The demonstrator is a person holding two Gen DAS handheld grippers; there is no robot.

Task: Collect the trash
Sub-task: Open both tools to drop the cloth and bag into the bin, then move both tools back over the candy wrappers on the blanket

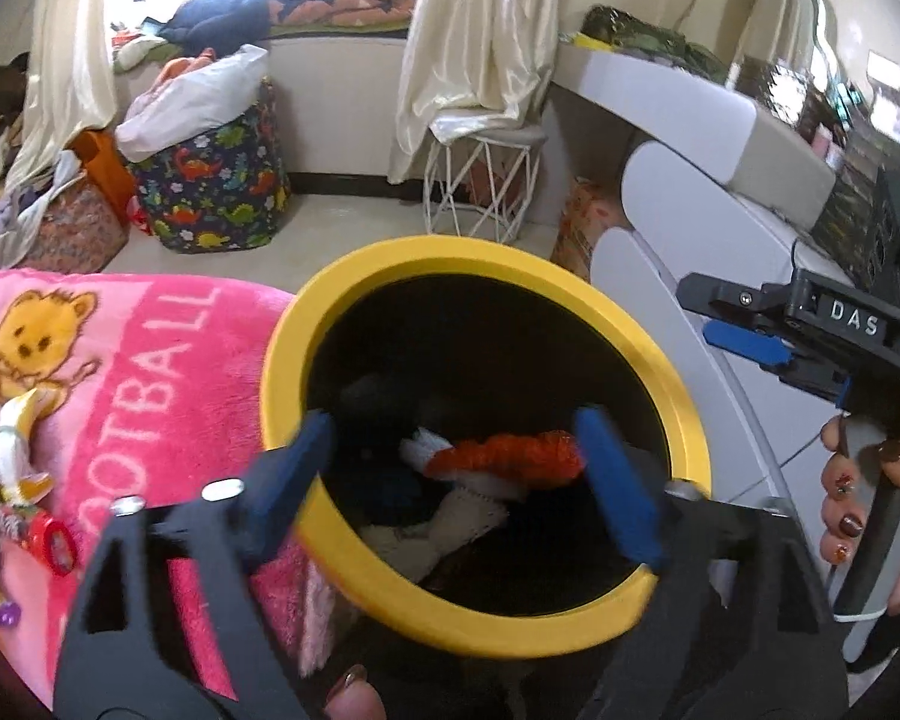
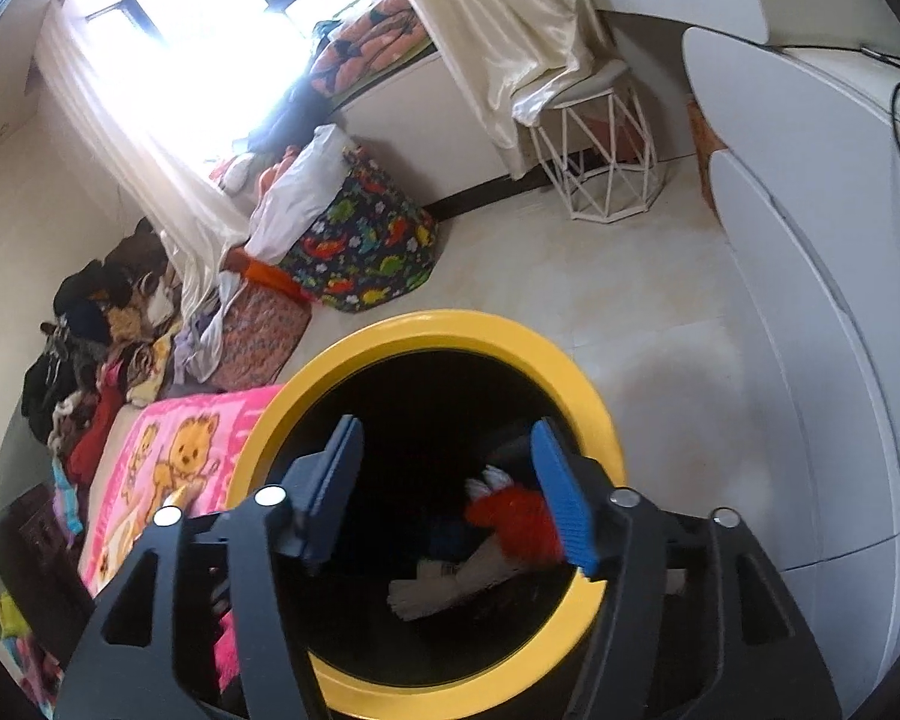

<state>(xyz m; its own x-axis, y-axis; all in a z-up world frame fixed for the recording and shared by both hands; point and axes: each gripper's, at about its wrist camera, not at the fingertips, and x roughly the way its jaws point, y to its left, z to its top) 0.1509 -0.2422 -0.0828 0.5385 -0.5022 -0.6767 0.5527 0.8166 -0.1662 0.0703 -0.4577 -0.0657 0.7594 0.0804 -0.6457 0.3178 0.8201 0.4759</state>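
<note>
Both grippers are held over the mouth of the yellow-rimmed bin (image 1: 684, 396), tilted down into it, a posture that suits dropping things rather than reaching for them.

Bin: stands on the pale floor, pressed against the edge of a pink blanket (image 1: 150, 372) printed with bears. It is probably parked there so that litter lying on the blanket can be carried across in a short move.

Contents seen in the dark interior: a red-orange fuzzy piece (image 1: 510, 456), white scraps (image 1: 450, 534) below it, something blue deeper down (too dim to name).

Left gripper (image 1: 468, 480): jaws spread wide, blue pads standing apart on either side of the bin's opening. Nothing is pinched between them; the red-orange piece is seen through the gap, lying lower inside the bin.

Right gripper (image 2: 450, 504): jaws parted, less widely. The red-orange piece (image 2: 519, 519) appears just beside the right-hand pad; contact cannot be told, but it is not clamped. In the left wrist view this tool is seen from the side at the bin's far edge, with the person's hand (image 1: 864, 510) on its grip.

Remaining trash: wrappers and a yellow-white peel-like scrap (image 1: 21, 450) lie on the blanket at the left edge, well apart from the bin. Collection is judged unfinished.
</note>
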